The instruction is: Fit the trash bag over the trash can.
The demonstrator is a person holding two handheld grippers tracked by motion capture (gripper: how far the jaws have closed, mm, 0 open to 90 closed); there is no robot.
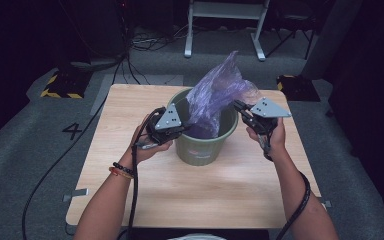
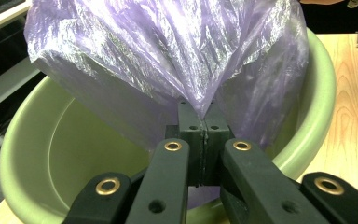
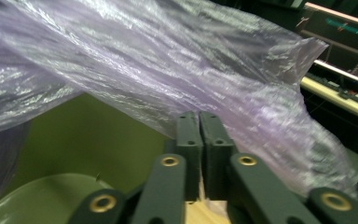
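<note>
Both claws are pinching the purple bag (image 1: 215, 95) shut-tight, left claw (image 1: 184, 128) and right claw (image 1: 237, 106) spreading it to line the green bucket (image 1: 200, 147)

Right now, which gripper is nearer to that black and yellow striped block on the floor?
Left. The left gripper sits at the bucket's near-left rim, on the striped block's side; the right gripper is across the bucket, farther off.

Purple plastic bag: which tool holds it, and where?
Both. The left tool pinches the thin purple plastic bag at its edge over the near-left rim of the green plastic bucket; the right tool pinches its edge at the right rim.
</note>
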